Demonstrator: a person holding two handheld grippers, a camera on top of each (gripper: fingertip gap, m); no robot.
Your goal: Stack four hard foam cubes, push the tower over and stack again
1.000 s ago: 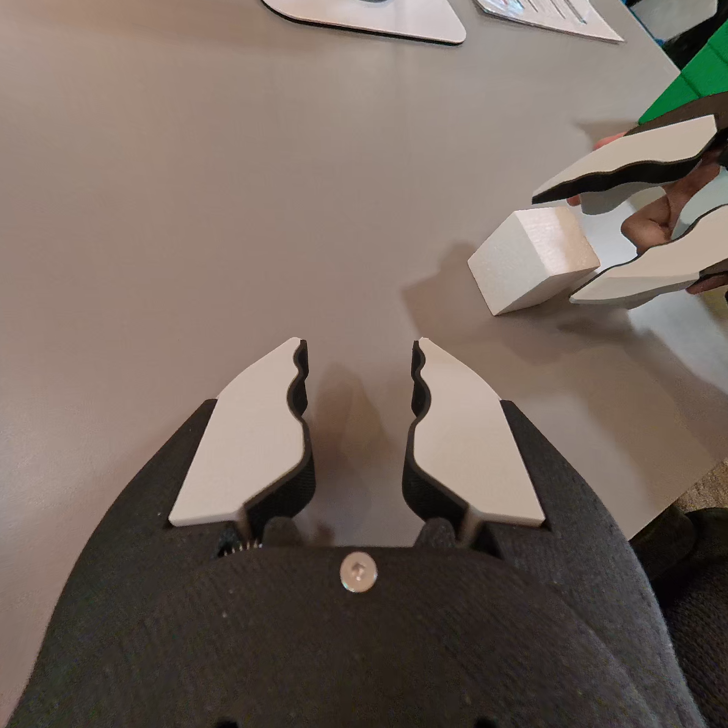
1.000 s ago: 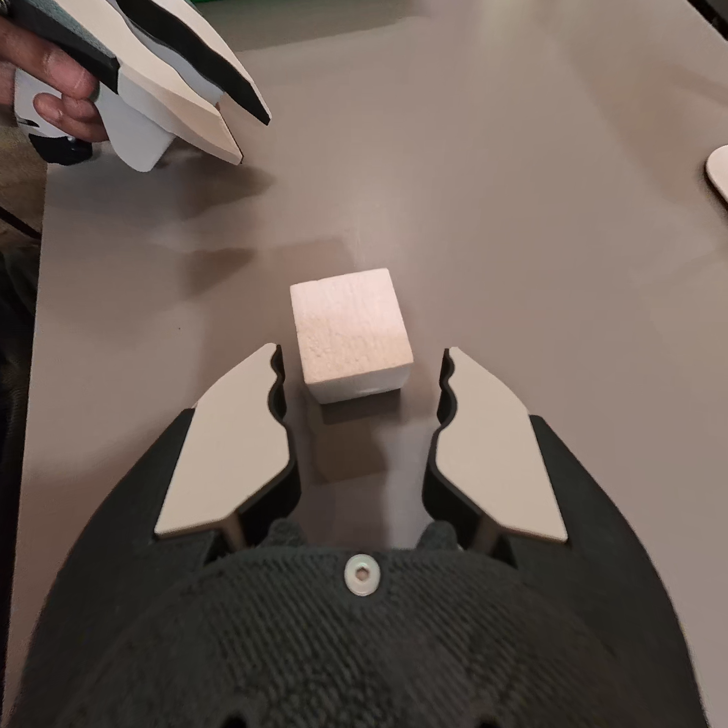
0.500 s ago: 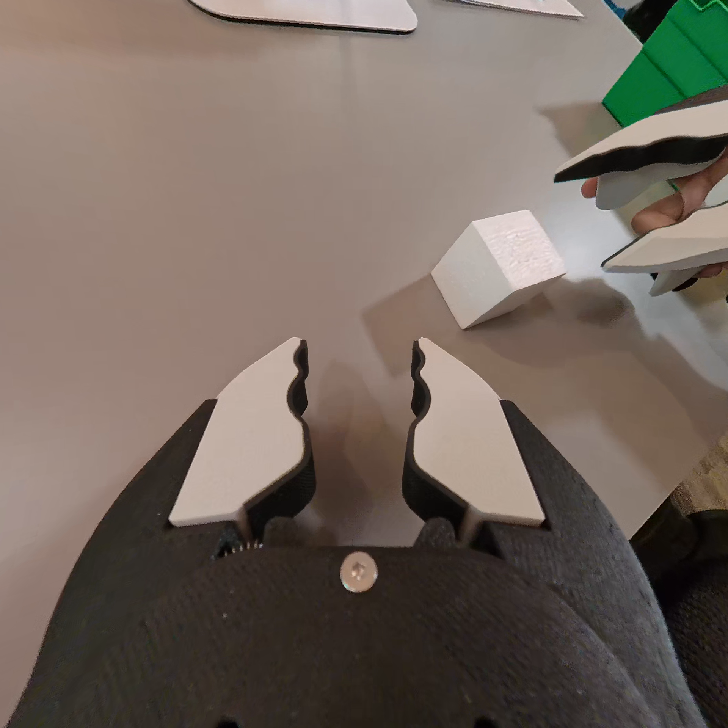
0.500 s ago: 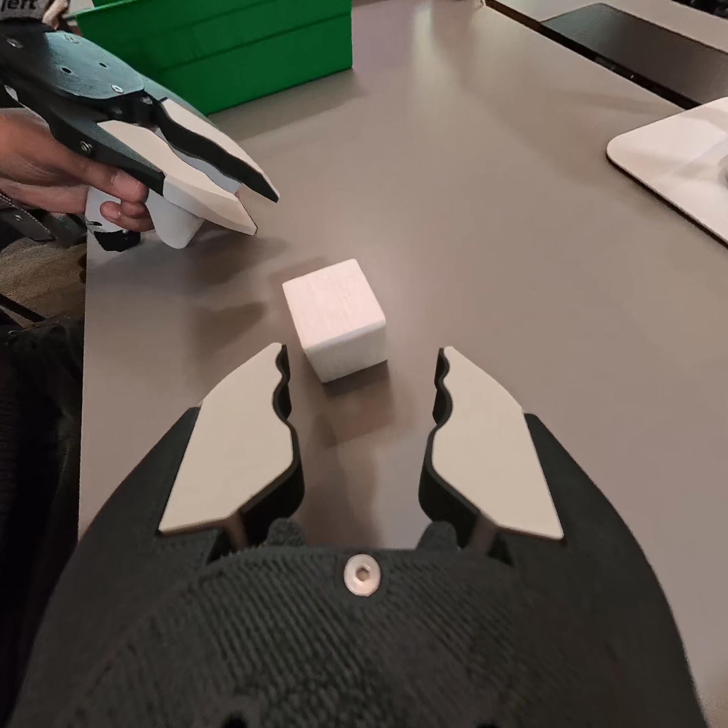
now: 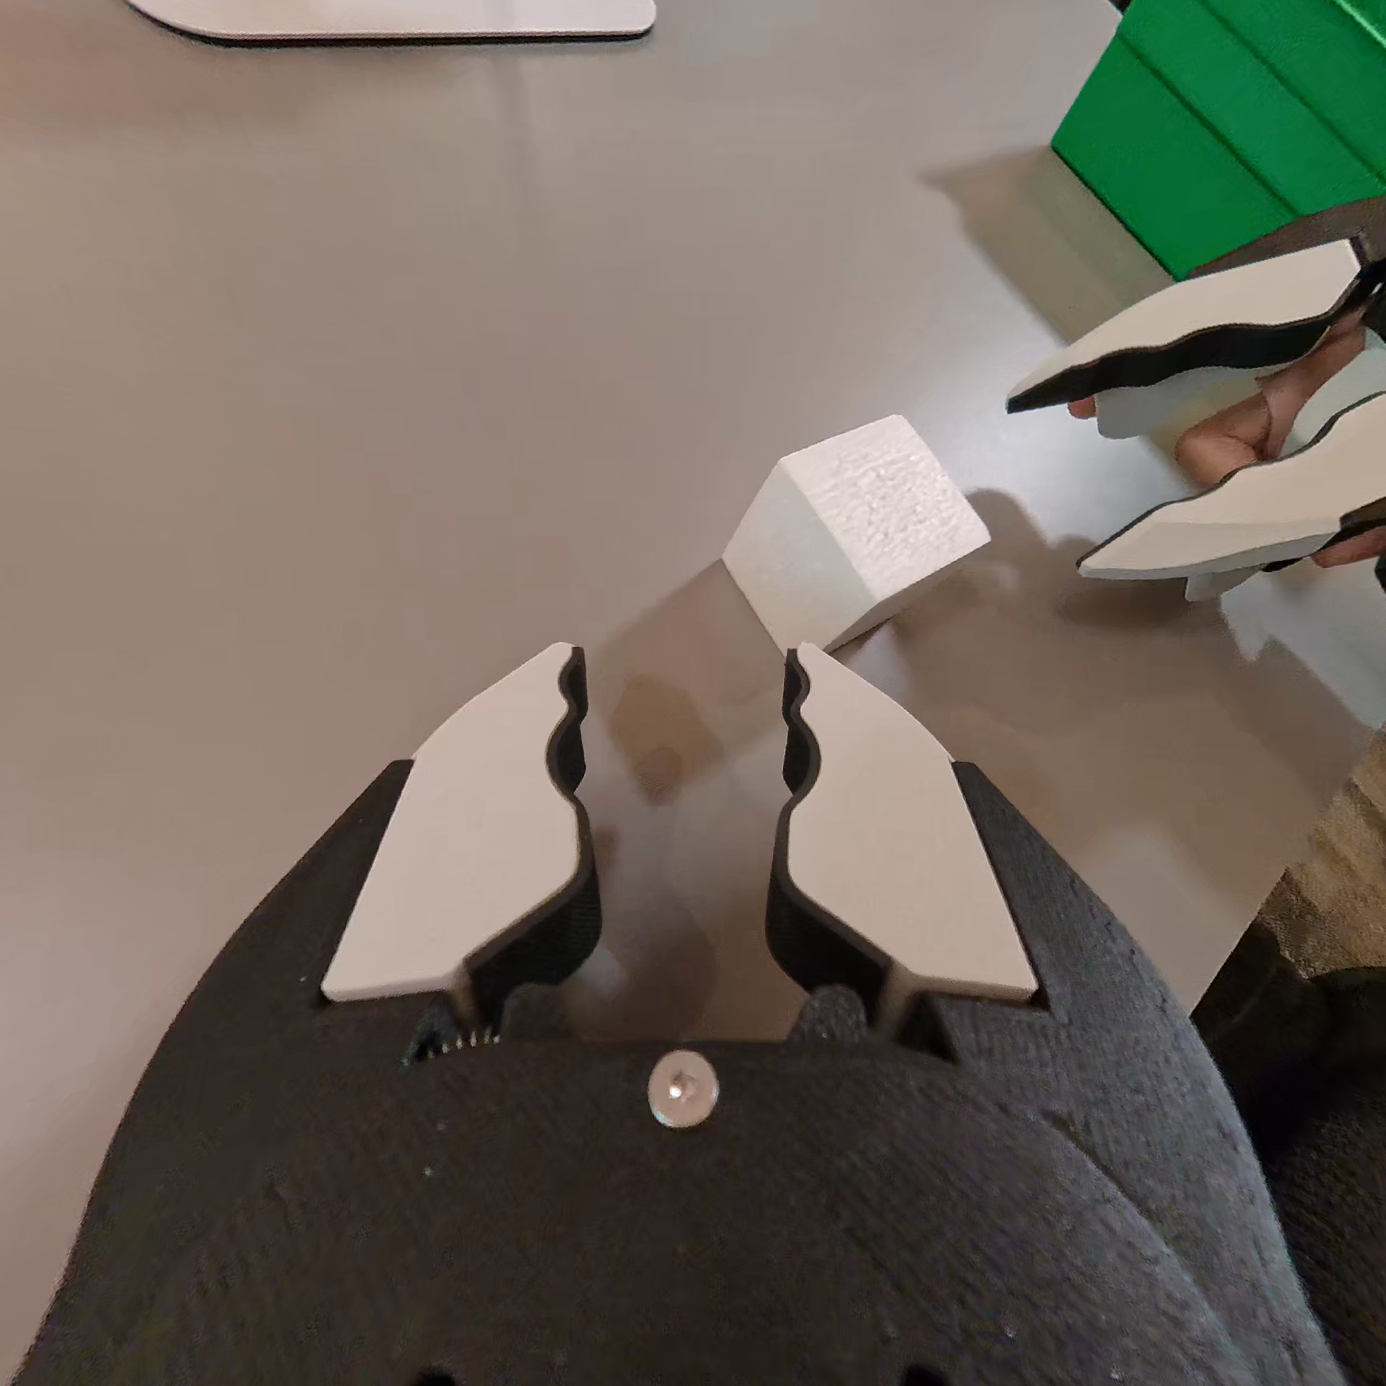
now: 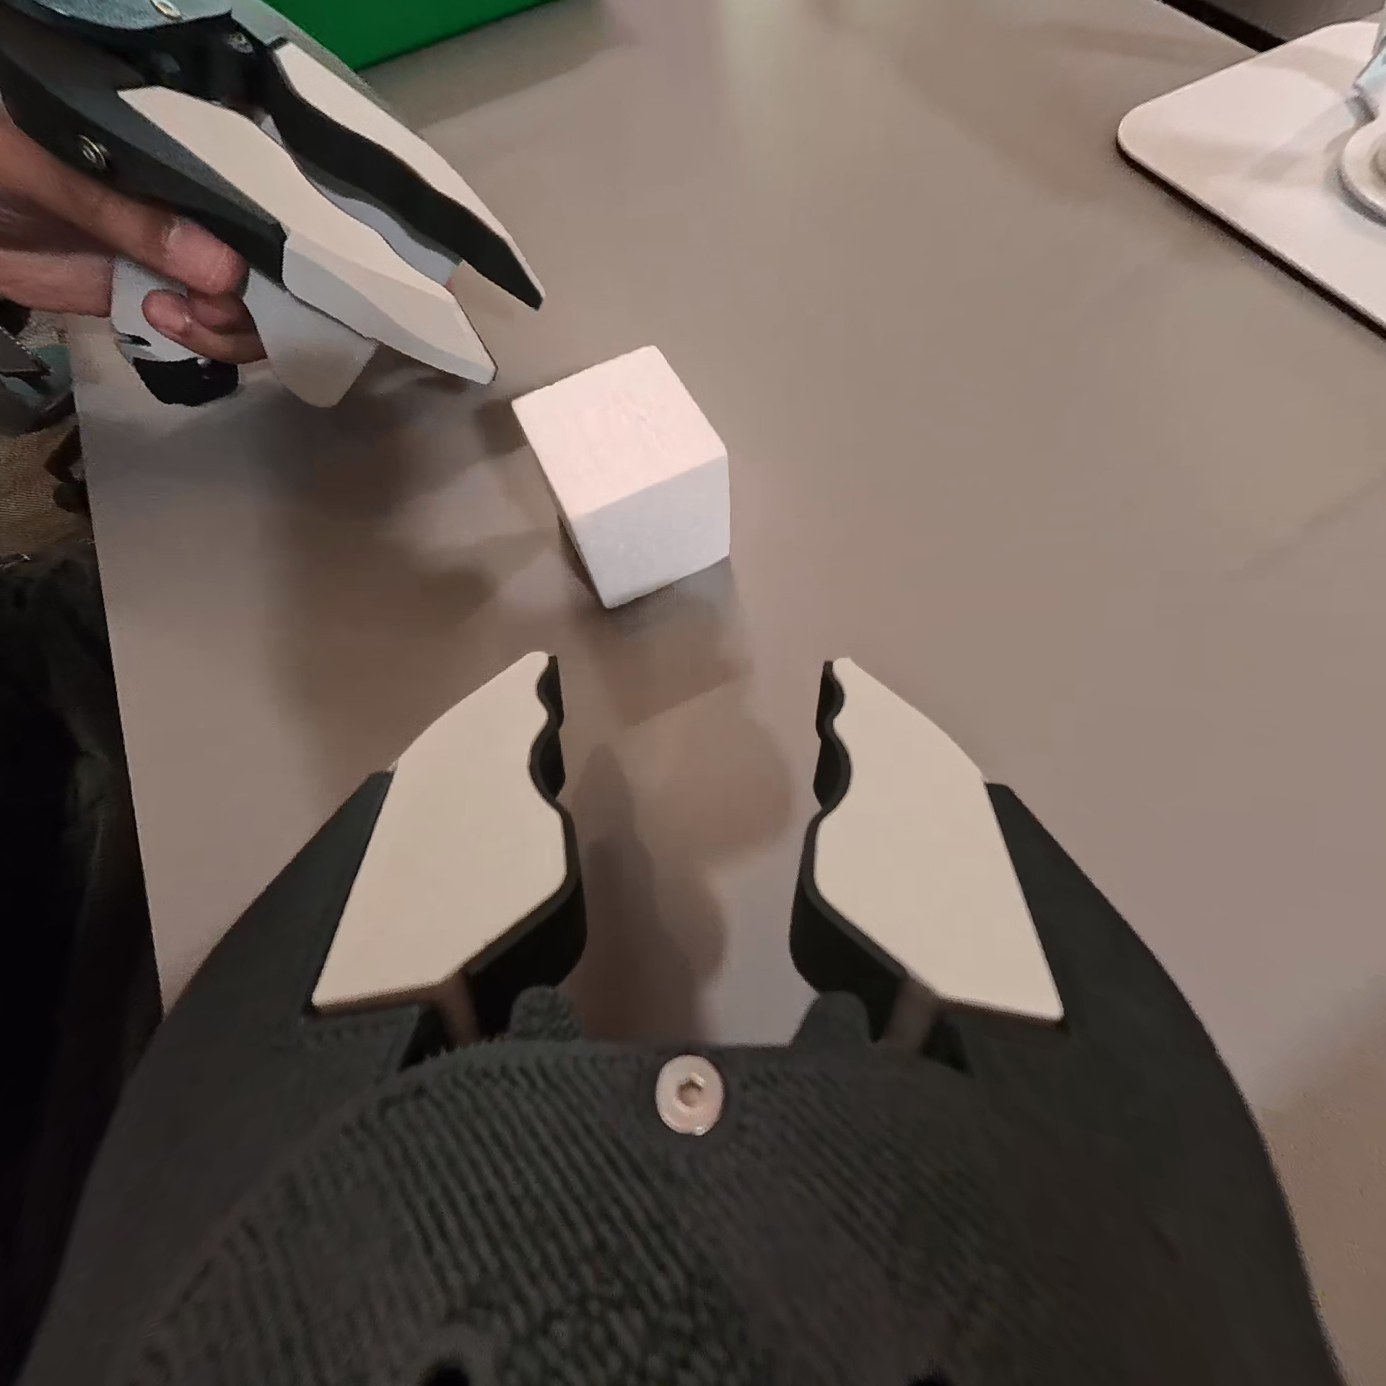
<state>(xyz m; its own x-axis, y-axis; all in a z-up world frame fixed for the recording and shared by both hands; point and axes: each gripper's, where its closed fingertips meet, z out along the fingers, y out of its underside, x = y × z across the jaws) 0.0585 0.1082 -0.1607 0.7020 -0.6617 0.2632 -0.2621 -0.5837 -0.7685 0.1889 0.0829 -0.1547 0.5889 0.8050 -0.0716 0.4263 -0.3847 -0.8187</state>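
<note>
A white foam cube (image 5: 855,525) sits on the grey table (image 5: 375,375). My left gripper (image 5: 684,667) is open and empty, with the cube just ahead and to the right of its right fingertip. The cube also shows in the right wrist view (image 6: 630,469). My right gripper (image 6: 688,675) is open and empty, a short way back from the cube. The right gripper shows in the left wrist view (image 5: 1050,480) at the far right, and the left gripper shows in the right wrist view (image 6: 510,330) just left of the cube.
A green box (image 5: 1245,120) stands at the back right in the left wrist view. A white flat base (image 5: 390,15) lies at the far edge and shows in the right wrist view (image 6: 1230,150) at the right. The table's near edge (image 5: 1275,862) runs at the right. The left tips stand about 4 cm off the white foam cube (image 5: 855,525). It is also in sight in the right wrist view (image 6: 592,401).
My right gripper has pulled back from the cube, which was between its fingertips a second ago. My left gripper has moved towards the cube. The cube stays on the table.
</note>
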